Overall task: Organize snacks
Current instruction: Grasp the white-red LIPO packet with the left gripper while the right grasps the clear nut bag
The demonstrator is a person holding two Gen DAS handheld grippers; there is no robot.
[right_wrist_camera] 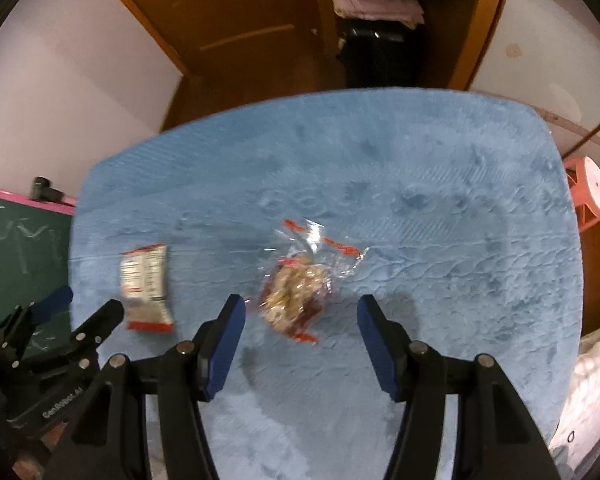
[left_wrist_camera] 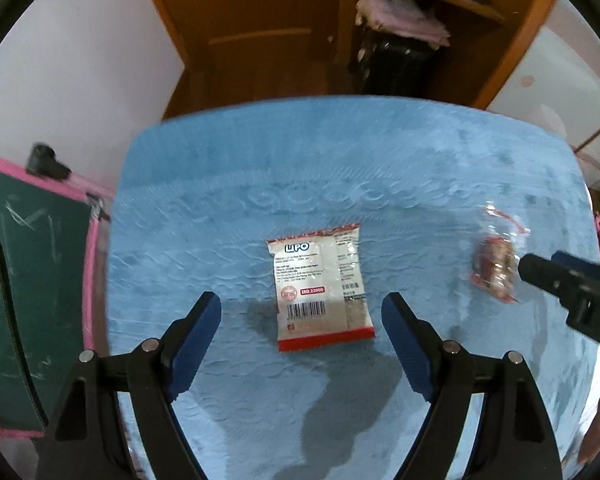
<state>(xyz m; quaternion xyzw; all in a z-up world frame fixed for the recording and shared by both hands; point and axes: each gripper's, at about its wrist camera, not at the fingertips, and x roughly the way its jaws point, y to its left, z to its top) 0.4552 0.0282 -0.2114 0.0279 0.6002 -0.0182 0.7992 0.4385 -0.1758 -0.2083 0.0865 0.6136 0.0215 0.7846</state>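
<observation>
A white and red Lipo snack packet [left_wrist_camera: 320,290] lies flat on the blue mat [left_wrist_camera: 340,160], just ahead of and between the fingers of my left gripper [left_wrist_camera: 302,308], which is open and empty. The packet also shows at the left in the right wrist view [right_wrist_camera: 146,286]. A clear wrapper with a brown nut snack [right_wrist_camera: 294,294] lies ahead of my right gripper [right_wrist_camera: 300,312], which is open and empty. That clear snack [left_wrist_camera: 496,268] sits at the right in the left wrist view, beside the right gripper's finger [left_wrist_camera: 540,270].
The blue mat [right_wrist_camera: 420,200] covers a small table. A green chalkboard with a pink frame [left_wrist_camera: 28,280] stands to the left. A wooden wardrobe with folded pink cloth [left_wrist_camera: 404,20] stands behind. A pink stool [right_wrist_camera: 588,192] is at the right.
</observation>
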